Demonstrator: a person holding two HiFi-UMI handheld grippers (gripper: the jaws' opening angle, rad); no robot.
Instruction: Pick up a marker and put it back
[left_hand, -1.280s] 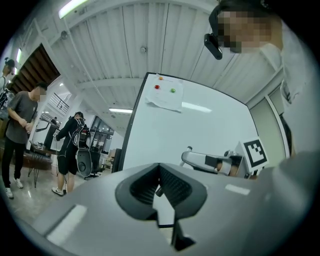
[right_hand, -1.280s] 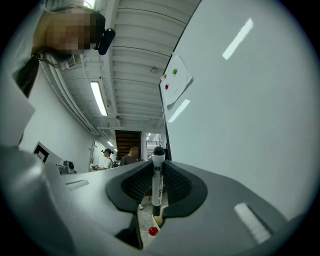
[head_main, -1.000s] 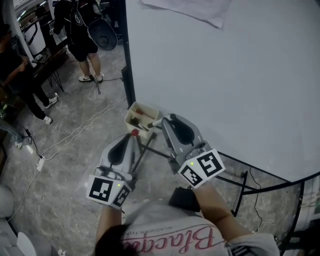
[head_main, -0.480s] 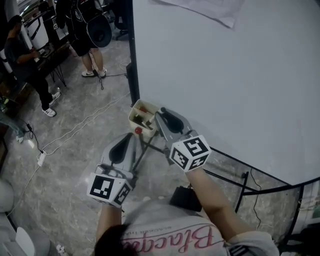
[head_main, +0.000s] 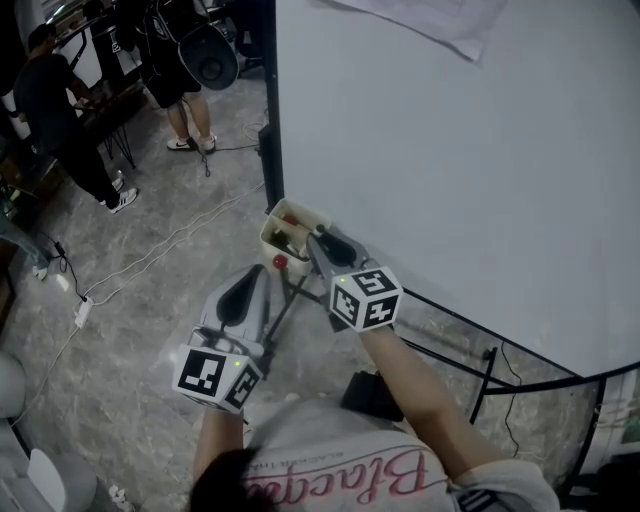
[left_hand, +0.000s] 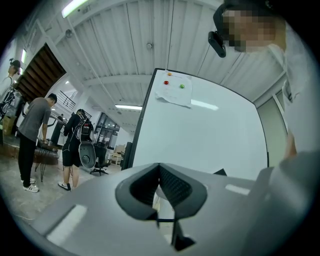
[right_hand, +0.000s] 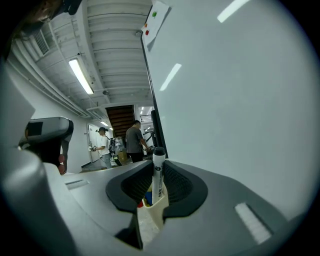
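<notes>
1. Marker (right_hand: 158, 175): white barrel, dark cap, upright. In the right gripper view it sits at centre frame, cap uppermost, and its lower end is at or just inside the mouth of the beige tray (head_main: 270, 238). Whether the tip has reached the tray floor cannot be determined.

2. Right gripper (head_main: 319, 244): clenched on the marker barrel, one pad against each side. The upright hold is judged deliberate, since it lines the barrel up with the tray opening for return. Other markers, red and blue among them, show in the tray below the jaws.

3. Tray: fixed at the lower left corner of the whiteboard (head_main: 470, 170), centre of the head view. This placement explains the low, forward reach.

4. Right hand pose: forearm (head_main: 420, 385) extended from the lower right of the frame toward the tray. The marker cube (head_main: 365, 297) faces up and the jaws point roughly level at the tray.

5. Left gripper (left_hand: 160, 174): jaws closed together with nothing between them. It is held lower left of the tray in the head view, apart from it, and is judged idle.

6. Assessment: the task is at the put-back stage, and release is not yet done.
</notes>
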